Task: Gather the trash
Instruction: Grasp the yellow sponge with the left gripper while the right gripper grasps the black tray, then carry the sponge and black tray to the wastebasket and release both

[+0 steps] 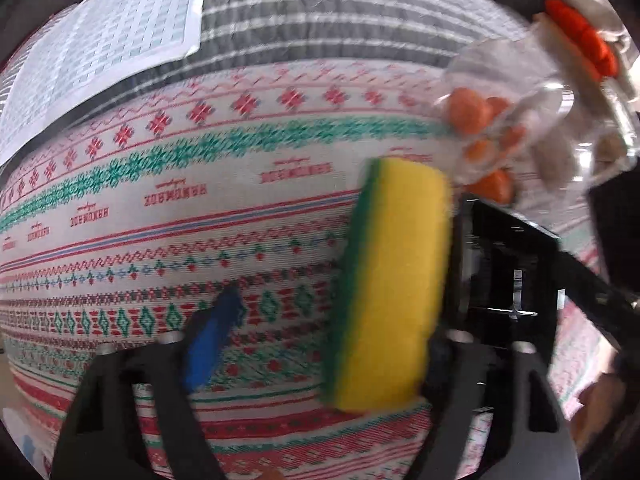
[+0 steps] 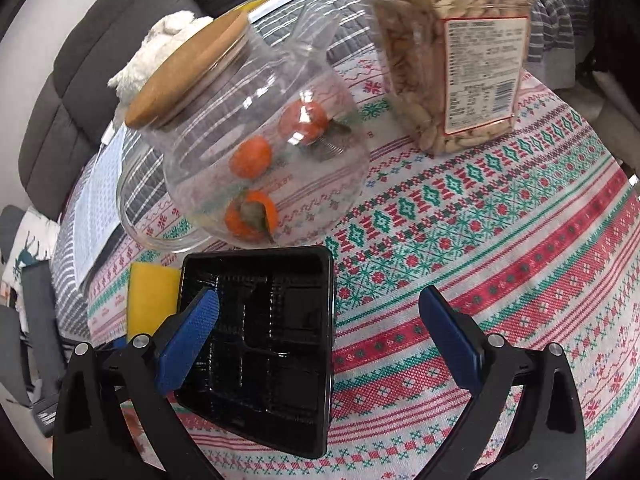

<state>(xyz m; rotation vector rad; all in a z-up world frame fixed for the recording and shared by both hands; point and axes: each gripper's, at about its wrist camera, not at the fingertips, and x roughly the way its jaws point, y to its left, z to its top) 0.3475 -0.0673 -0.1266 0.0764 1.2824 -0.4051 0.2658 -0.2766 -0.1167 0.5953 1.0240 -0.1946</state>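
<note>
The patterned tablecloth [image 2: 500,240] is covering the whole work surface, with a grey striped cloth [image 1: 320,32] lying beyond it and a printed sheet [image 1: 100,40] resting on that.

A clear glass jar [image 2: 248,152] with a wooden lid [image 2: 188,76] is standing behind the black plastic tray [image 2: 272,352] and is holding orange fruits. A clear bag of nuts [image 2: 460,60] is standing to the jar's right.

The tray is lying flat on the tablecloth, with the yellow-and-green sponge [image 1: 388,288] lying just beside its left edge.

The right gripper [image 2: 320,344] is hanging over the tray with its jaws spread wide; the left pad is over the tray and the right pad is over bare cloth.

The left gripper [image 1: 320,340] is bracketing the sponge. The sponge is sitting against the right finger, while the left blue pad [image 1: 212,344] is standing clear of it.
</note>
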